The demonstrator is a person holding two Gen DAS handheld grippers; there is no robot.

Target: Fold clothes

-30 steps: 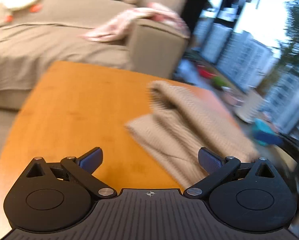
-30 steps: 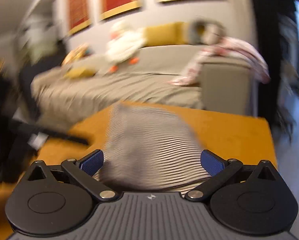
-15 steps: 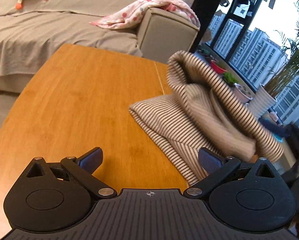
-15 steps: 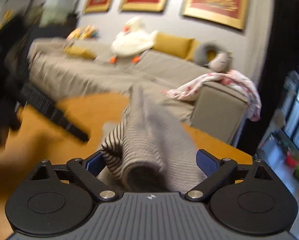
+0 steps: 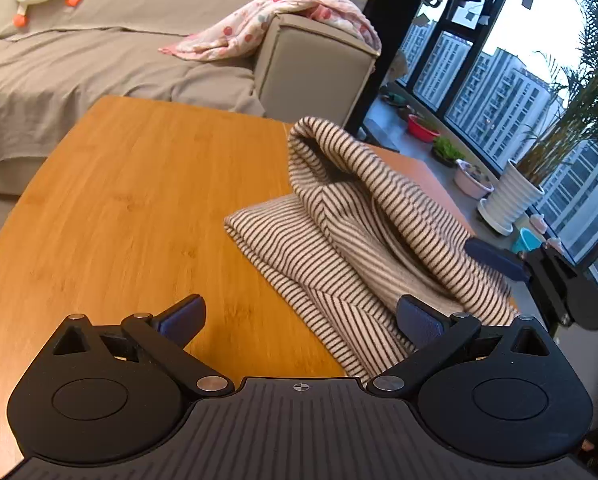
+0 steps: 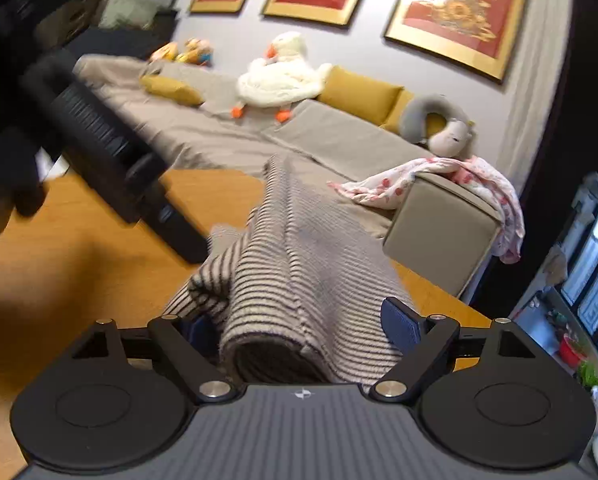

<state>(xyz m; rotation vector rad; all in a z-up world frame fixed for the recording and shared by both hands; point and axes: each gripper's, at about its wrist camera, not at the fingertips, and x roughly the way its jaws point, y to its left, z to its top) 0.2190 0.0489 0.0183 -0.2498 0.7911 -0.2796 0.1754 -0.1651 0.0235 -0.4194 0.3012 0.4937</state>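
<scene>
A beige garment with dark stripes [image 5: 359, 232] lies folded on the right part of the orange wooden table [image 5: 131, 200], with one fold raised into a hump. My left gripper [image 5: 299, 316] is open and empty, its right finger at the garment's near edge. My right gripper [image 6: 303, 328] has its jaws apart, with a thick roll of the striped garment [image 6: 299, 280] lying between them. The right gripper also shows in the left wrist view [image 5: 539, 272] at the garment's far right side.
A grey sofa [image 5: 139, 52] with a pink spotted blanket [image 5: 267, 24] stands behind the table. Plant pots [image 5: 507, 196] and windows are on the right. The left gripper's black body [image 6: 91, 140] crosses the right wrist view at left.
The garment's right part has been lifted and rolled into a hump. The right gripper rose with the cloth between its fingers. The left gripper stayed open and moved slightly.
</scene>
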